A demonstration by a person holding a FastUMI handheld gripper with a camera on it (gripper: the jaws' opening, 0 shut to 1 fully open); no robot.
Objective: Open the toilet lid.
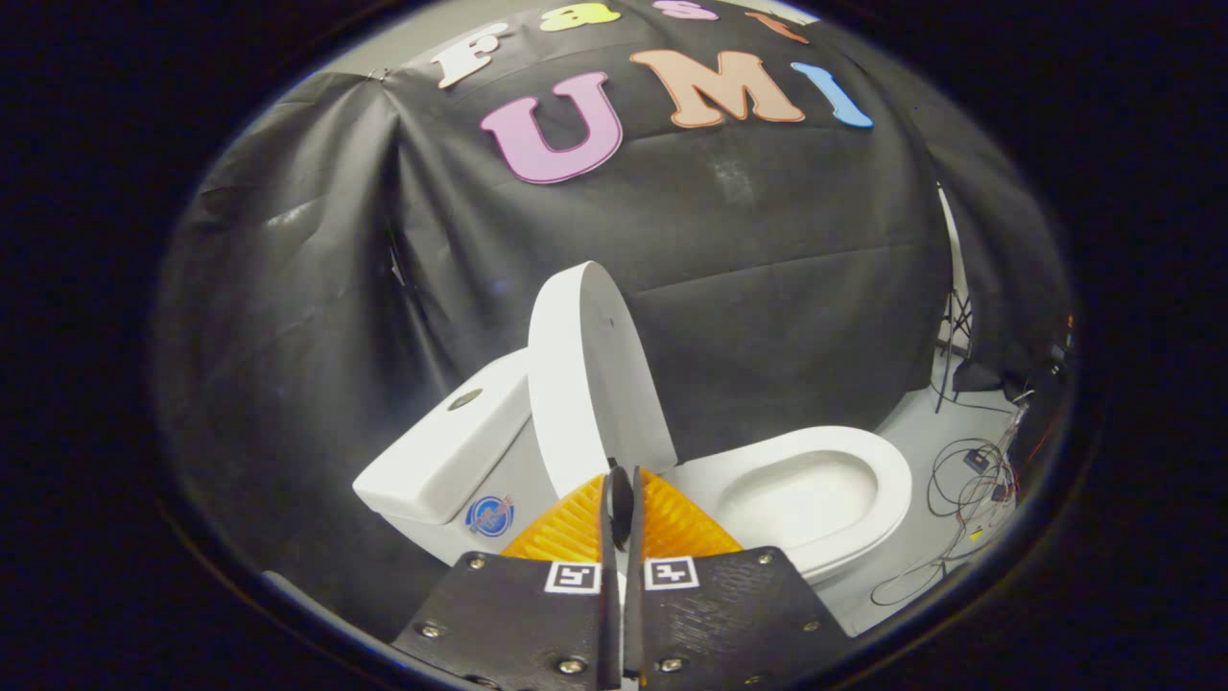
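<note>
A white toilet stands against the black cloth wall. Its lid (590,374) is raised upright and leans back toward the tank (446,451). The seat (868,461) lies down around the bowl (801,489), which is uncovered. My gripper (621,480) sits just in front of the raised lid's lower edge. Its two orange fingers (576,528) are pressed together with nothing between them. The fingertips lie close to the lid's base near the hinge; whether they touch it I cannot tell.
Loose cables (969,489) lie on the grey floor to the right of the bowl. A tripod leg (955,336) stands by the cloth's right edge. A round flush button (464,398) sits on the tank top.
</note>
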